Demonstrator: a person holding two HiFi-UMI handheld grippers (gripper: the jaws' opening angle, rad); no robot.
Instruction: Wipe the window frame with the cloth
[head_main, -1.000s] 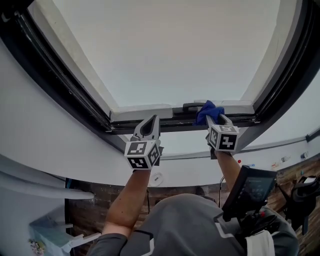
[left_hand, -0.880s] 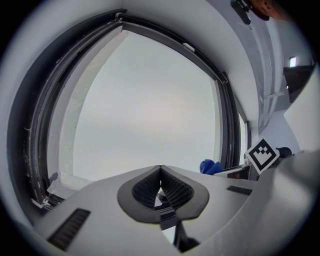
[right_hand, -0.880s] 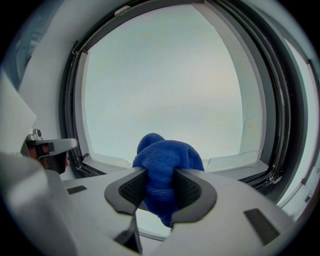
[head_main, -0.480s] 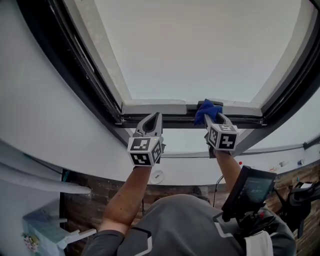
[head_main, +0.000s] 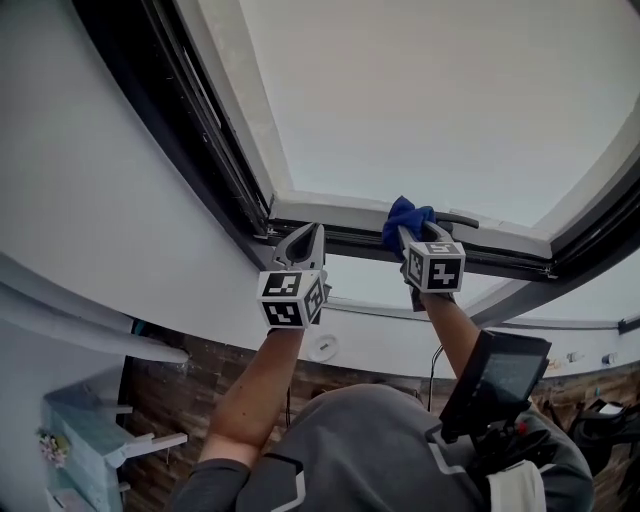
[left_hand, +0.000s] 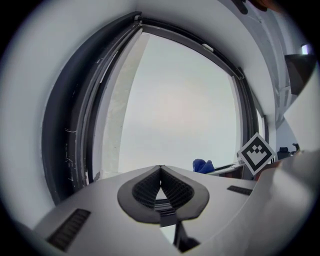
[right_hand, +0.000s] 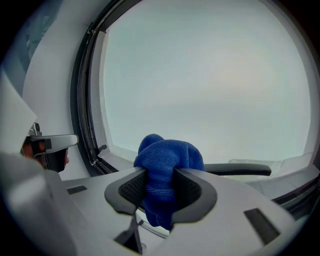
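Cloth (head_main: 405, 215) is showing as a small, bunched wad of deep blue, ribbed fabric, with no flat edge or corner on view. The right gripper (head_main: 418, 234) is clamping it: in the right gripper view the wad (right_hand: 167, 160) is bulging above the two dark pads, and a narrower tail is hanging down between them. In the head view the cloth is sitting at the frame's (head_main: 340, 240) dark bottom rail, just left of a black handle (head_main: 455, 217). The wad itself is covering the spot where it meets the rail, so I cannot tell whether it is touching.

The left gripper (head_main: 305, 234) is pointing at the same rail, further left and near the corner. In its own view the jaws are meeting at the tips (left_hand: 160, 172) with nothing between them. From there the cloth is showing only as a small blue lump far to the right.

The pane (head_main: 450, 100) is reading as plain pale grey. The frame's top and right sides are running out of the head view. A person's forearms are reaching up from below, and a dark screen (head_main: 495, 375) is hiding part of the right one.
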